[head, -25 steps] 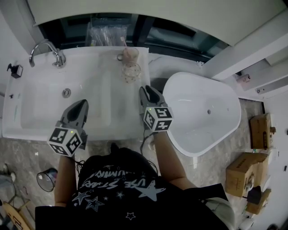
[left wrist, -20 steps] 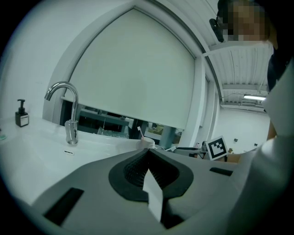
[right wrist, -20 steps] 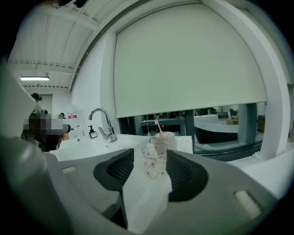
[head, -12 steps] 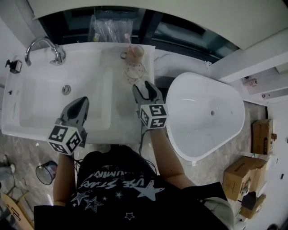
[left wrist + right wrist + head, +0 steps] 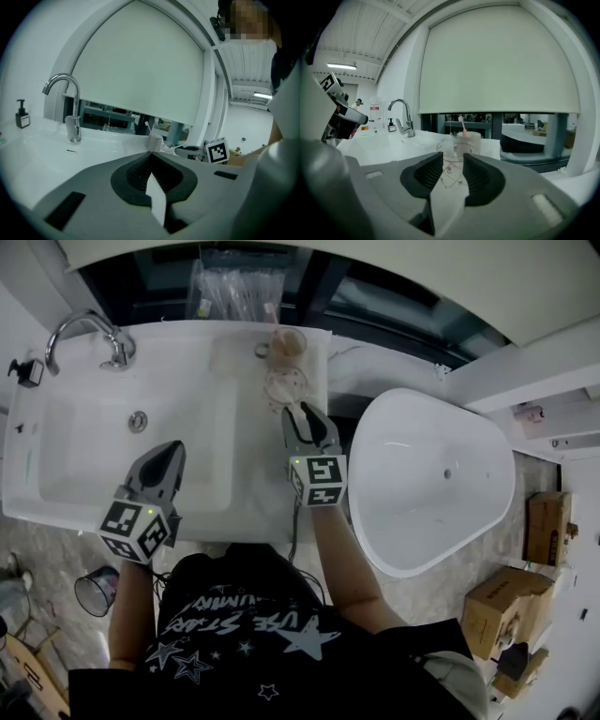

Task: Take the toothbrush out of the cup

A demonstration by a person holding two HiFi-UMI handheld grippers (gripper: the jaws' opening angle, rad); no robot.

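A pink cup (image 5: 288, 341) stands at the back right corner of the white sink counter (image 5: 253, 474), with a pink toothbrush (image 5: 462, 124) upright in it. A clear patterned glass (image 5: 286, 385) stands just in front of the cup. My right gripper (image 5: 304, 412) is open and points at the glass (image 5: 451, 164), a short way from it. Its jaws have just been closing, with nothing between them. The cup (image 5: 468, 139) rises behind the glass. My left gripper (image 5: 169, 451) hangs over the sink basin with its jaws shut and empty (image 5: 150, 153). From it the cup (image 5: 153, 139) shows far ahead.
A chrome faucet (image 5: 89, 332) stands at the back left, with a drain (image 5: 138, 421) in the basin. A dark soap bottle (image 5: 22, 119) stands at the far left. A white tub (image 5: 431, 474) is right of the counter. A clear plastic bag (image 5: 239, 287) lies behind the cup.
My right gripper has moved forward toward the glass and cup; its jaws spread wide, then narrowed. The left gripper has shifted only a little.
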